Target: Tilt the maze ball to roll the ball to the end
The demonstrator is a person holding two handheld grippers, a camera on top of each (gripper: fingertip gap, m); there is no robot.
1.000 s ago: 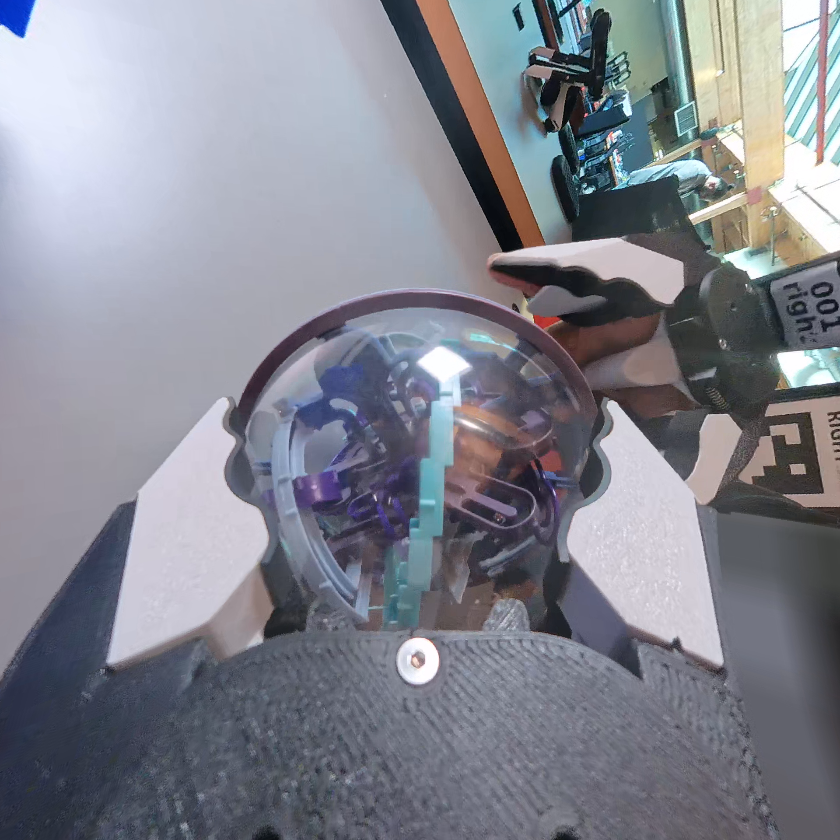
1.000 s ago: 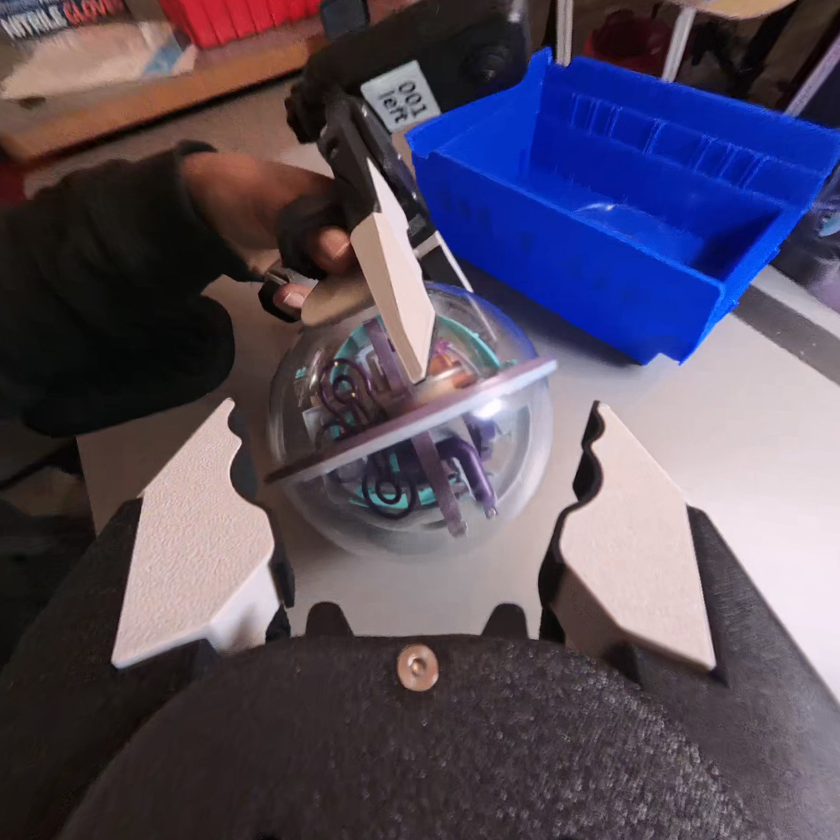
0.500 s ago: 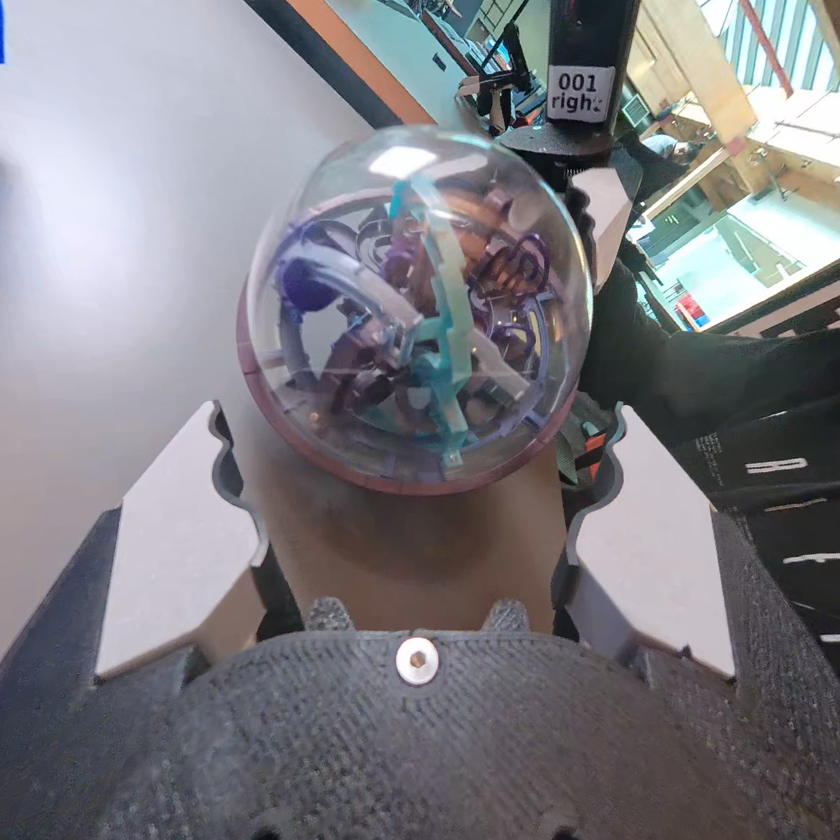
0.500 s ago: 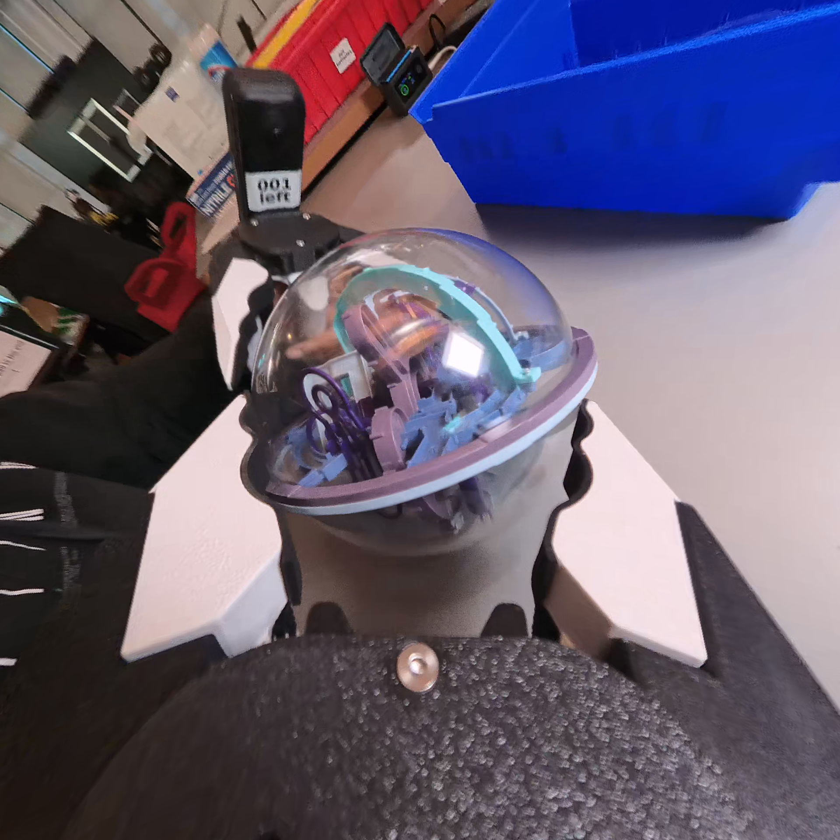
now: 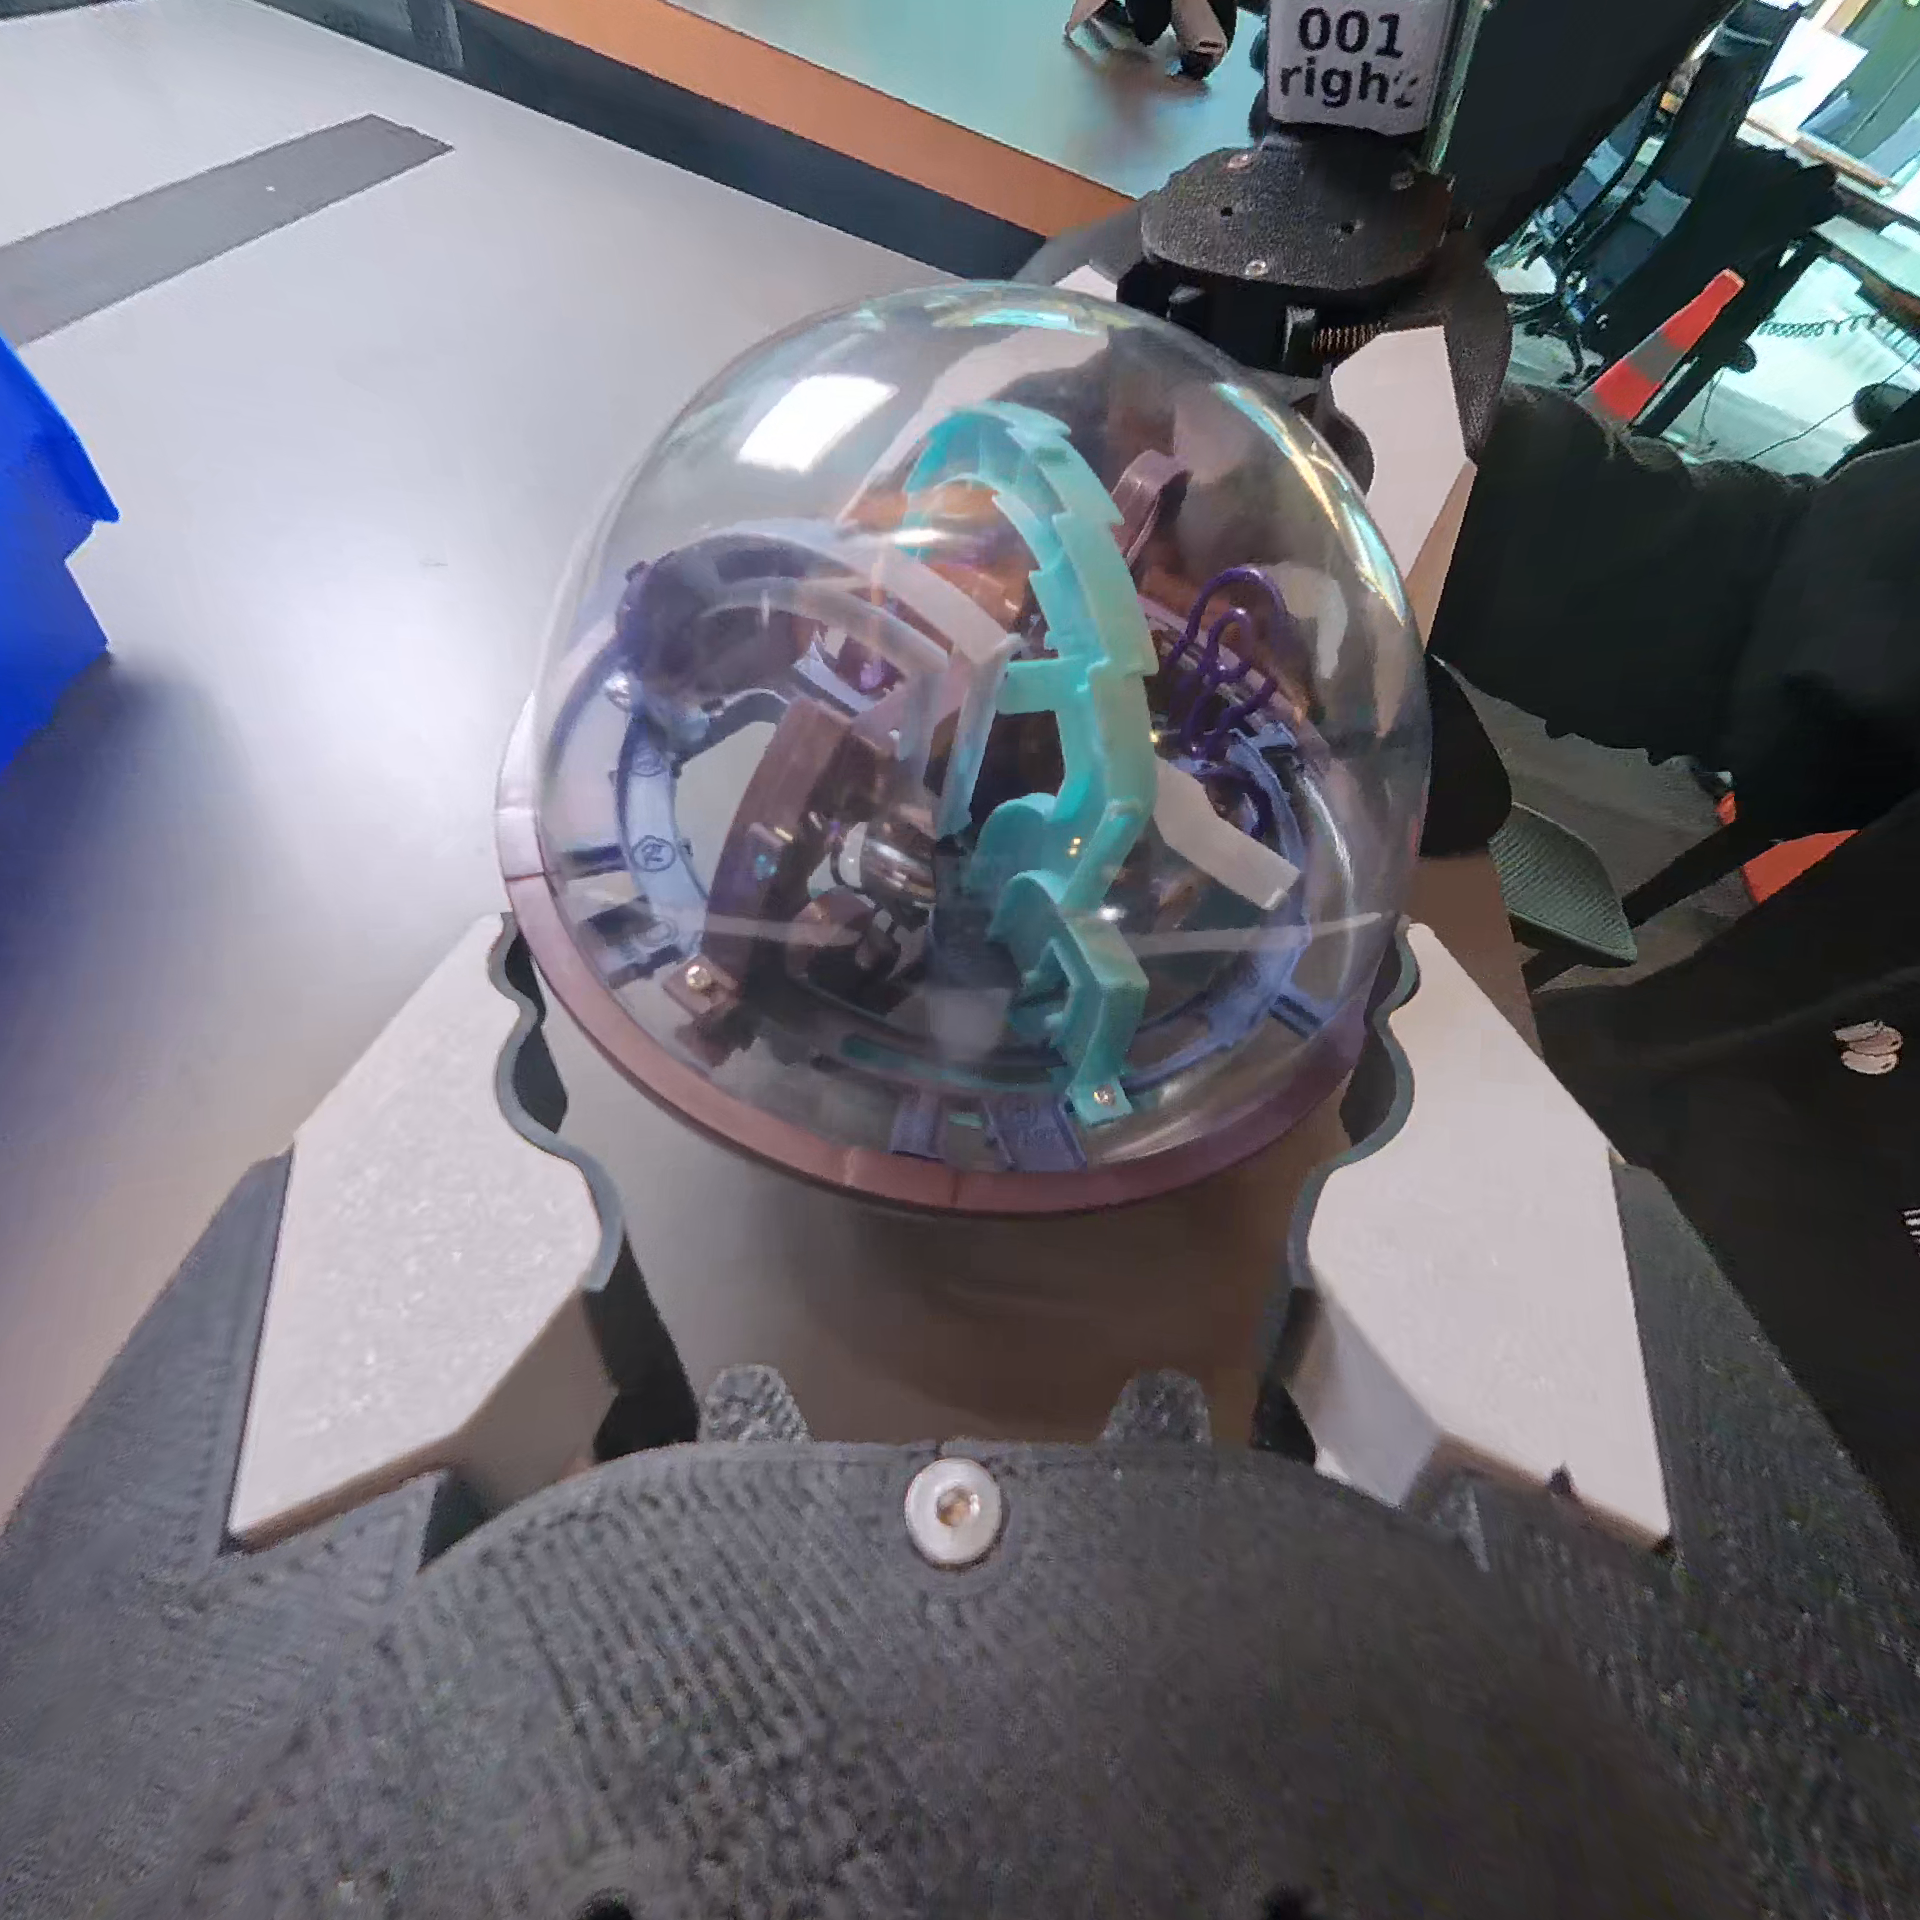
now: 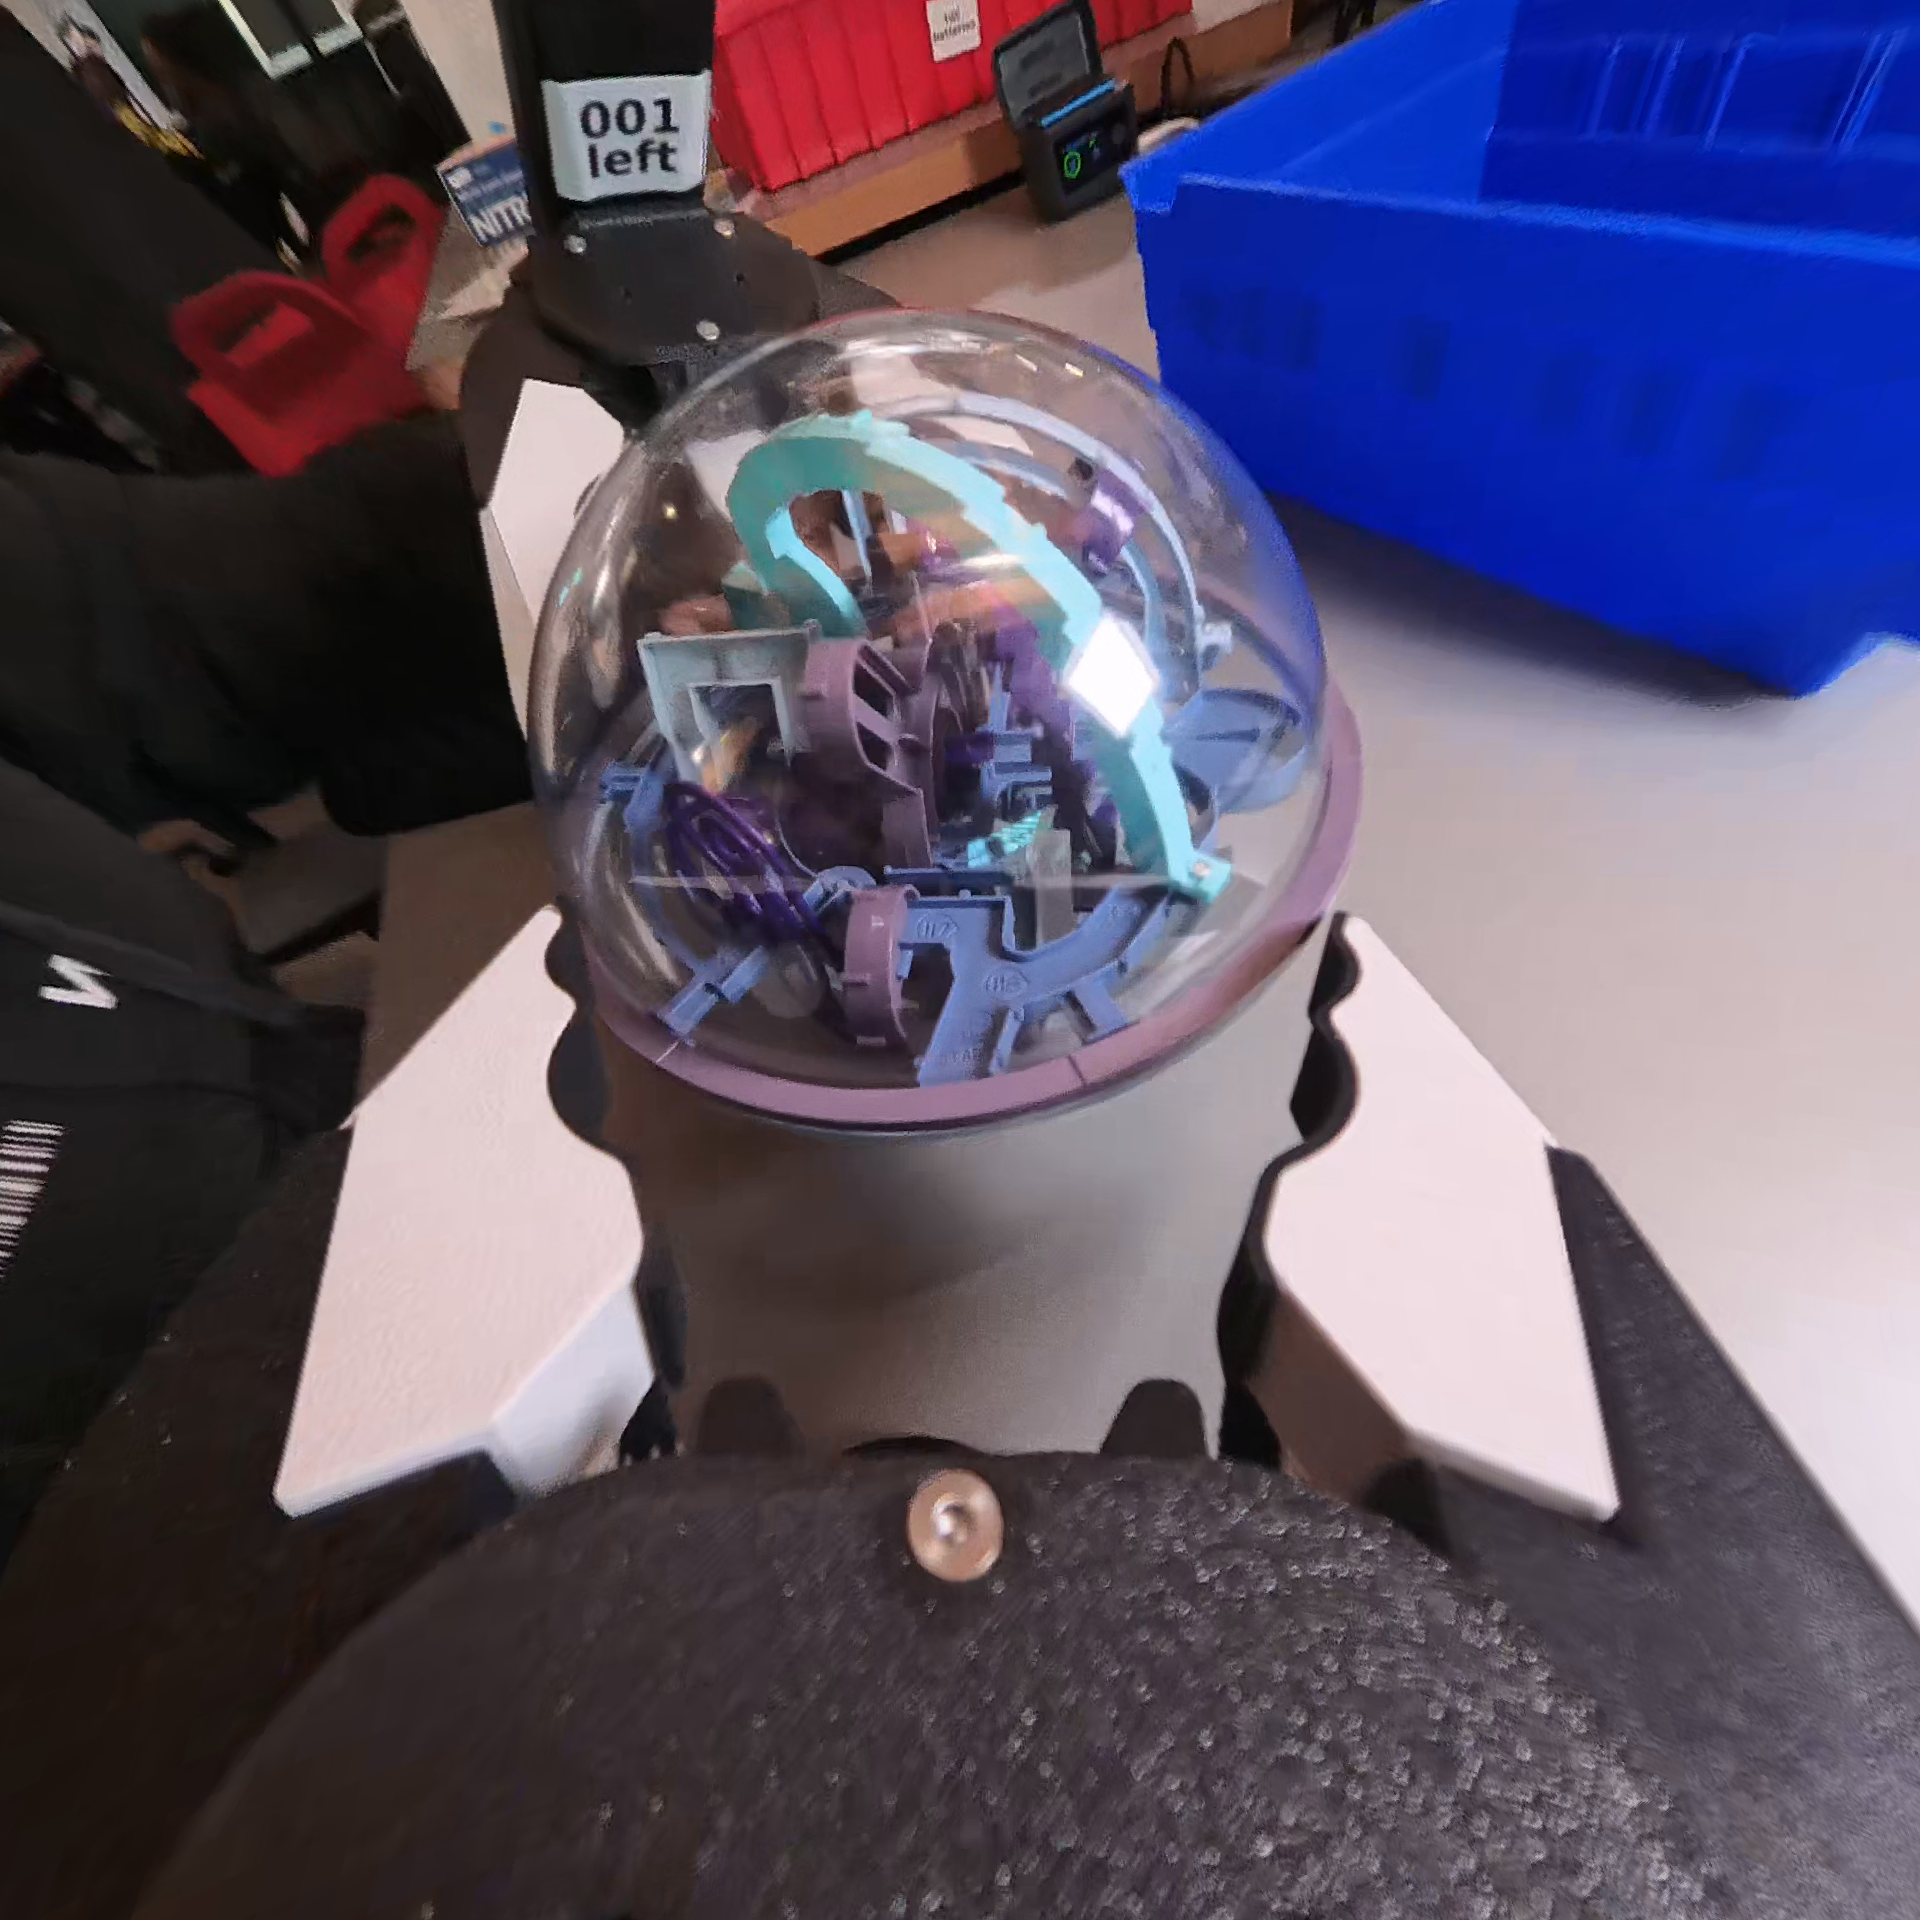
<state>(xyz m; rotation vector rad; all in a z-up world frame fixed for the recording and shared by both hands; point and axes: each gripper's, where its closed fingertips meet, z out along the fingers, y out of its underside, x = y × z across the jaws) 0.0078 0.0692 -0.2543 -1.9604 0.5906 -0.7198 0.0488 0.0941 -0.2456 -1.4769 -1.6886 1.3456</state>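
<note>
- Blue plastic bin (image 5: 42, 582) at the far left edge, well apart from the action on the grey desk (image 5: 260, 416); it looks to play no part in this step.
- Left gripper (image 5: 954, 951), spread wide, has the clear plastic maze ball with the purple rim (image 5: 966, 727) between its white fingers (image 5: 416, 1195), whose dark notched tips meet the rim on either side.
- Maze ball sits centre frame, dome up and tipped slightly, with teal, purple and blue tracks inside. Whether its underside rests on the desk cannot be told.
- What appears to be the small silver ball (image 5: 883, 862) lies low among the brown and purple tracks, near the middle of the maze.
- Right gripper (image 6: 951, 935), opposite the left one, is likewise opened wide with its fingertips against the rim, so the sphere is cradled from two sides.
- To do this step well, both grippers would likely have to turn together as one. A small, slow tilt should send the silver ball along its track rather than off it.
- Pressure at the rim probably has to be even, since a smooth dome could slip from tips that bear on so little of it.
- Pausing after each tilt to let the ball settle seems wise, because reflections on the dome make it hard to follow.
</note>
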